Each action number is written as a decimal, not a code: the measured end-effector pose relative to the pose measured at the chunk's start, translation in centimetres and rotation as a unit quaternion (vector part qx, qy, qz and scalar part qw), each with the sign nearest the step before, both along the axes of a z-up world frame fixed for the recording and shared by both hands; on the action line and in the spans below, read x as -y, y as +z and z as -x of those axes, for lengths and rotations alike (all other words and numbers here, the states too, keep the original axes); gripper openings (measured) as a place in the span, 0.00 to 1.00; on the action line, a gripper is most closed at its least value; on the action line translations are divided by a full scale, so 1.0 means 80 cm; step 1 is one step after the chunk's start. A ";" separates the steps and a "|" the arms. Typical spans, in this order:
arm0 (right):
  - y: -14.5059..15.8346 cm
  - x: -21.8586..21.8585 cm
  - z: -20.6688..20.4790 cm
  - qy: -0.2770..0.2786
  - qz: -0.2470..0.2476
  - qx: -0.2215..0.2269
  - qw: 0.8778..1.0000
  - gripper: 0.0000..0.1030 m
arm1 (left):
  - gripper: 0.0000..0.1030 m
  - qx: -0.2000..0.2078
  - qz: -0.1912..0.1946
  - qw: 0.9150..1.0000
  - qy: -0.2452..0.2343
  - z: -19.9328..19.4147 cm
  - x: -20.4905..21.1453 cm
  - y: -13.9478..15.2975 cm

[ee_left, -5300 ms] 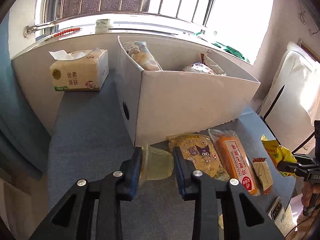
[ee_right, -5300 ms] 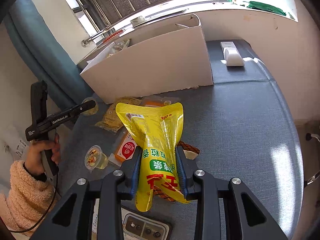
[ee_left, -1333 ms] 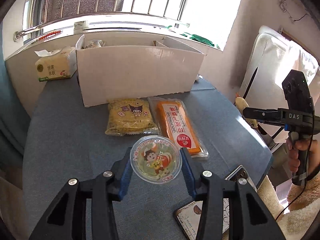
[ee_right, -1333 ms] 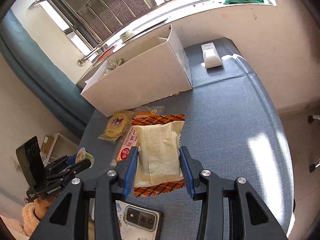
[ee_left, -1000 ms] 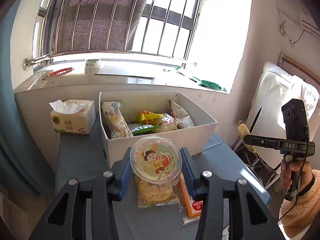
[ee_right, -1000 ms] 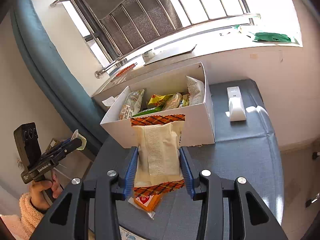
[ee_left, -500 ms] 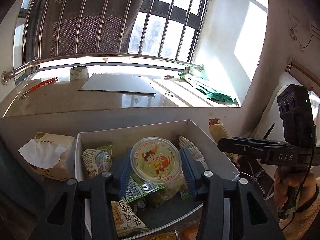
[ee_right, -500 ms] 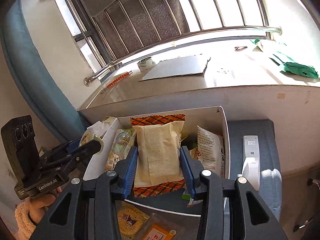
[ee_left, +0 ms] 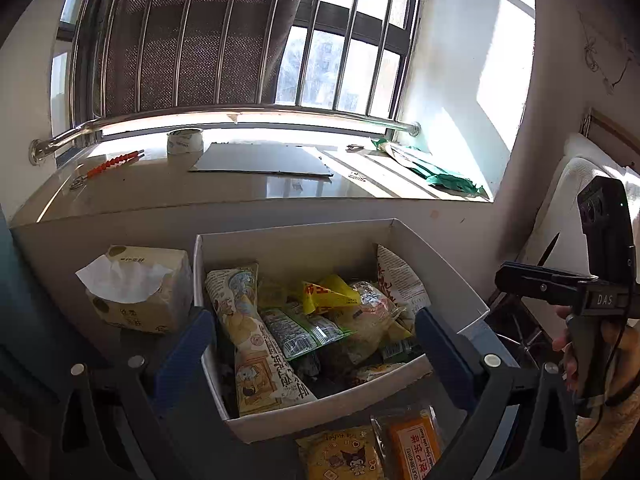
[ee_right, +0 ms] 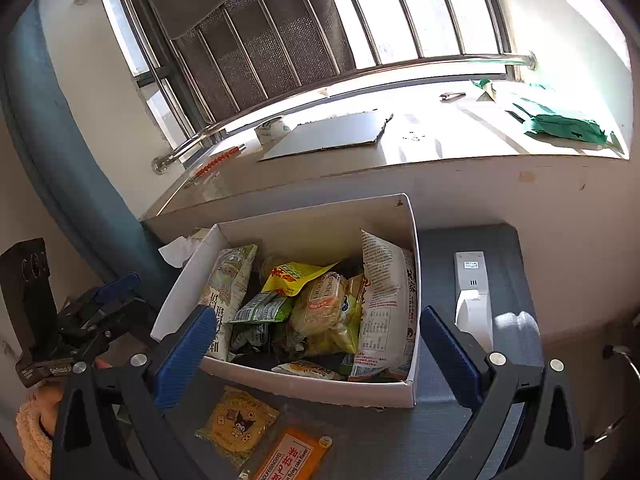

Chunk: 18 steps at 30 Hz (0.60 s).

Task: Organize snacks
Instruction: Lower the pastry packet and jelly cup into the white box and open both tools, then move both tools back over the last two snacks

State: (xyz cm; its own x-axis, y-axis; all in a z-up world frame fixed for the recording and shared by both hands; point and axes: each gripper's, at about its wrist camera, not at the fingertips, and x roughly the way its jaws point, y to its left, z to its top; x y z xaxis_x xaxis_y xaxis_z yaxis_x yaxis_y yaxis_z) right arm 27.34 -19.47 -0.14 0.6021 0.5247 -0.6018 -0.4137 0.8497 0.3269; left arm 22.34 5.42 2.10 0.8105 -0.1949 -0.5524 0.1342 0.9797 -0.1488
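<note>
A white cardboard box (ee_left: 352,402) (ee_right: 312,390) on the blue-grey table holds several snack packets, among them a yellow pouch (ee_left: 326,292) (ee_right: 294,274) and a white printed bag (ee_right: 384,312). My left gripper (ee_left: 316,344) hangs open and empty above the box's front edge. My right gripper (ee_right: 316,344) is also open and empty over the box. A yellow cartoon packet (ee_left: 344,456) (ee_right: 238,424) and an orange packet (ee_left: 414,444) (ee_right: 290,458) lie on the table in front of the box.
A tissue pack (ee_left: 138,290) stands left of the box. A white remote (ee_right: 472,300) lies on the table to the box's right. A windowsill with a tape roll (ee_left: 184,141) and a grey board (ee_left: 264,160) runs behind.
Both grippers have opened. The jelly cup has left my left gripper and the cream packet has left my right gripper, over the box.
</note>
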 end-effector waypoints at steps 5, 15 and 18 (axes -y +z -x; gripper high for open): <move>-0.017 0.010 0.066 0.012 0.008 0.000 1.000 1.00 | 1.00 0.017 -0.003 1.000 -0.001 0.074 0.007 -0.004; -0.123 0.023 0.178 -0.003 0.025 -0.066 0.997 1.00 | 1.00 -0.019 0.025 0.999 0.028 0.198 0.027 -0.074; -0.155 0.013 0.194 -0.002 0.040 -0.103 0.994 1.00 | 1.00 -0.036 0.053 0.997 0.032 0.217 0.028 -0.095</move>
State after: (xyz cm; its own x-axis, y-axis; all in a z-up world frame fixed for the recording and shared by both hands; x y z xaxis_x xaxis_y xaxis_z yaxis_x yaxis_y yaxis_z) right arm 11.85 -20.52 -12.50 0.4636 0.4678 -0.7525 -0.3422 0.8779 0.3350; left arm 4.98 3.14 -5.46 0.7826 -0.2038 -0.5882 0.0572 0.9644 -0.2581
